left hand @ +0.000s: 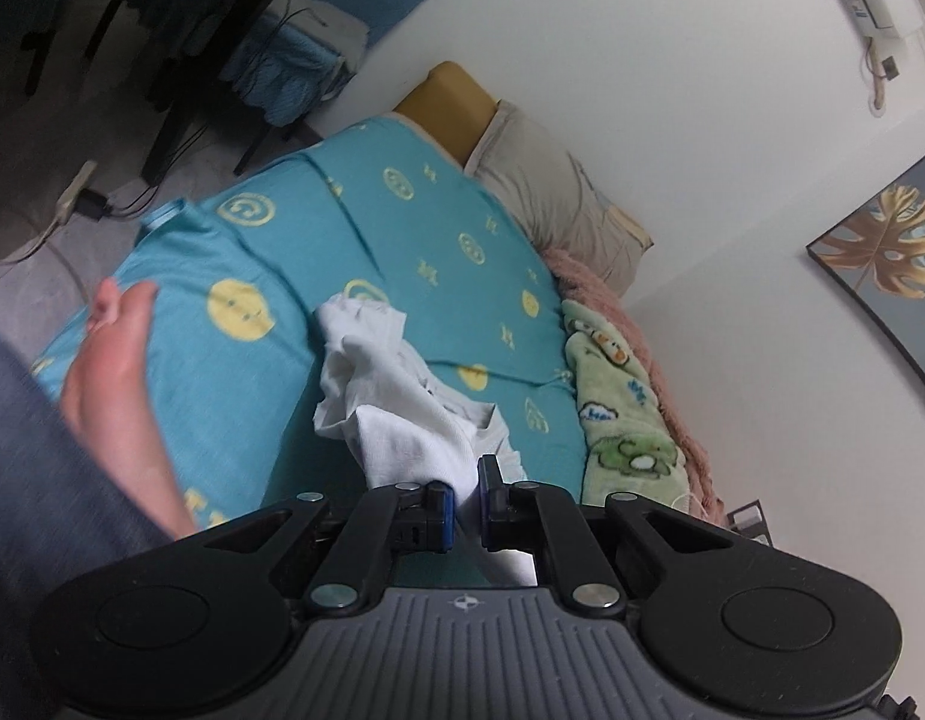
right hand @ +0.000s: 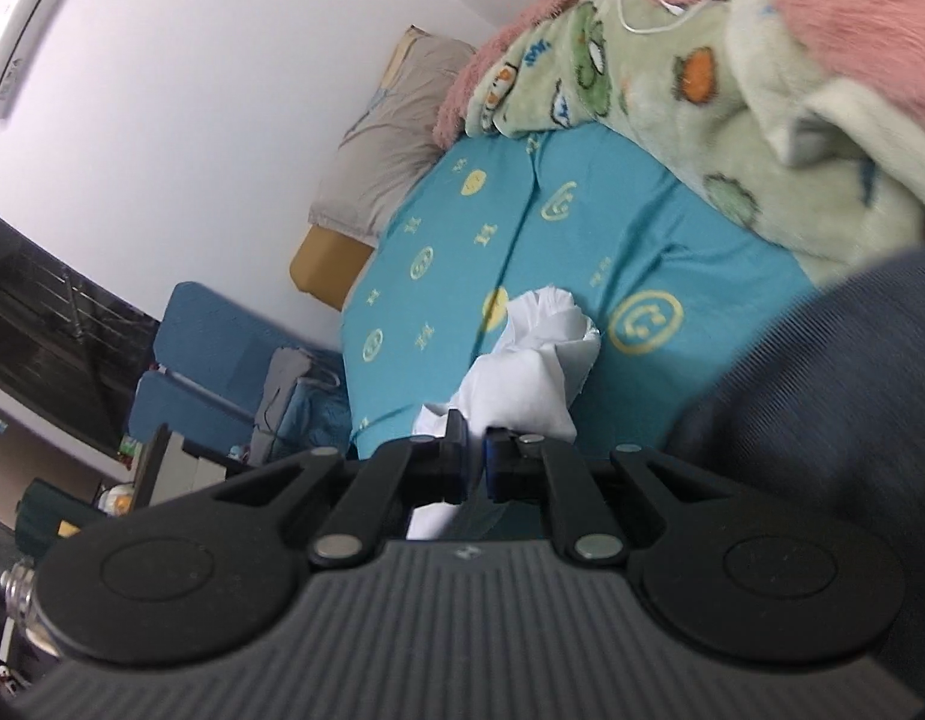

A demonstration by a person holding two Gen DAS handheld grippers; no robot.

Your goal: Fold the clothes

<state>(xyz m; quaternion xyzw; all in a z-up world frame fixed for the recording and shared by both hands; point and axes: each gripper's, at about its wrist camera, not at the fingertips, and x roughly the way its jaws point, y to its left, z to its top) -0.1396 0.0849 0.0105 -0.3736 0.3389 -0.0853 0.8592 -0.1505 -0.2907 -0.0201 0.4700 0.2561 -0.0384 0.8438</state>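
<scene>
The left gripper (left hand: 467, 495) is clamped on a fold of a white garment (left hand: 396, 396), its two blue-padded fingers (left hand: 441, 501) drawn in close with the cloth pinched between them; a strip of the same fabric hangs below the jaws toward the gripper's body. From the pinch the garment runs forward and away from the gripper, bunched and crumpled, with its far end reaching out over a teal bedsheet (left hand: 366, 222) printed with yellow smiley faces and small motifs. The right gripper (right hand: 475, 465) grips the white garment (right hand: 534, 372) in the same way, jaws nearly together with cloth nipped between the pads, one tail of it dropping beneath the fingers and the bulk rising ahead in a rumpled roll above the teal bedsheet (right hand: 582, 222). To the left in the left wrist view, a person's bare foot (left hand: 117, 360) and a grey-blue trouser leg (left hand: 36, 510) lie on the sheet beside the garment, apart from it. Beyond the garment, a green cartoon-print blanket (left hand: 618, 408) and a pink fleece throw (left hand: 588, 276) are heaped along the wall side of the bed, a beige pillow (left hand: 552, 198) at its head. A framed leaf picture (left hand: 882, 252) hangs on the white wall.
</scene>
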